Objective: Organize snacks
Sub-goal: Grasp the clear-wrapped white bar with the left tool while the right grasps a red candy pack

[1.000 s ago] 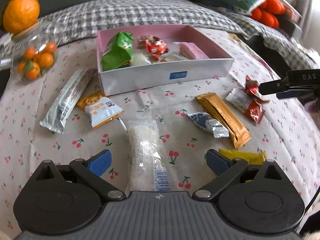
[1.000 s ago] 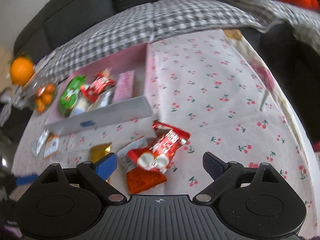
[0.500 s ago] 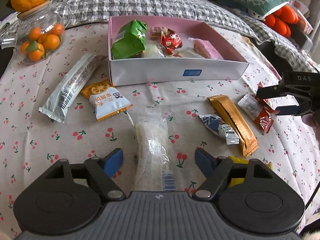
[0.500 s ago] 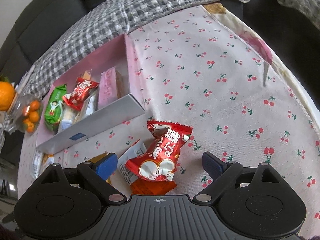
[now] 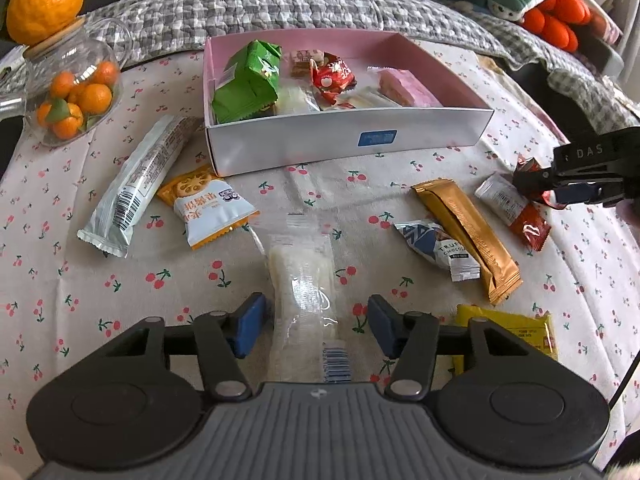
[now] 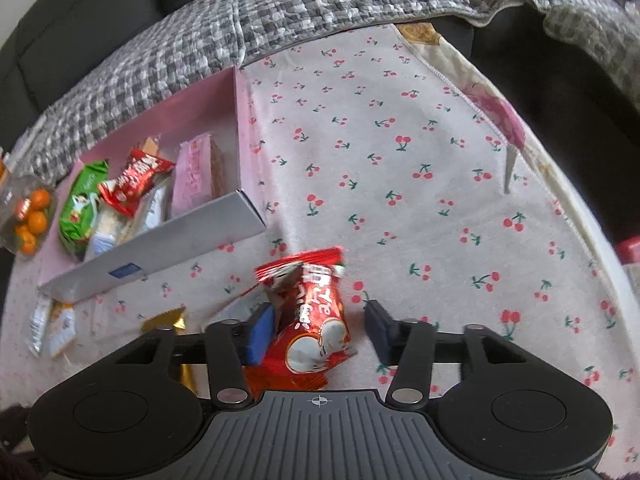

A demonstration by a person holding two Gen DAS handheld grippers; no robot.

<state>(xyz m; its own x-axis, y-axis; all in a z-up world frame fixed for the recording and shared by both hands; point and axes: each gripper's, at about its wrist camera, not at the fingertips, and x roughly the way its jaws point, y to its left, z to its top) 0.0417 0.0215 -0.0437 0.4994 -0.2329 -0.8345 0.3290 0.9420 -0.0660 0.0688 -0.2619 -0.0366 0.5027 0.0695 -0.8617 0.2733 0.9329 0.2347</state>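
Two handheld grippers are working over a cherry-print tablecloth [image 5: 400,184] scattered with snacks. The left gripper [image 5: 313,322] is hovering with its blue fingers apart on either side of a clear-wrapped white rice cracker bar [image 5: 304,296], neither pad touching the wrapper. The right gripper [image 6: 320,330] is straddling a red candy packet [image 6: 310,320] printed with white characters, fingers apart; the left pad is sitting against the packet's edge, the right one standing clear.

Bare cloth is lying open to the right of the red packet, running up to the hemmed cloth edge [image 6: 452,84], where a grey checked blanket [image 6: 240,20] is draping behind.

The pink-lined box [image 5: 420,60], its grey front wall carrying a small blue label [image 5: 378,138], is holding a green pouch [image 5: 248,82], a red wrapped sweet [image 5: 332,78], a pink wafer pack [image 5: 404,88] and pale packets between them.

Outside the box, a long silver bar [image 5: 140,180], an orange-and-white biscuit pack [image 5: 208,204], a gold stick [image 5: 468,236], a blue-and-white packet [image 5: 436,248] reading "TRUFFLE CHOCOLA" and a yellow pack [image 5: 512,328] are lying apart. A glass jar of kumquats [image 5: 72,92] is standing at the left, an orange fruit [image 5: 44,0] capping it. "DAS" is showing on the right gripper's body.
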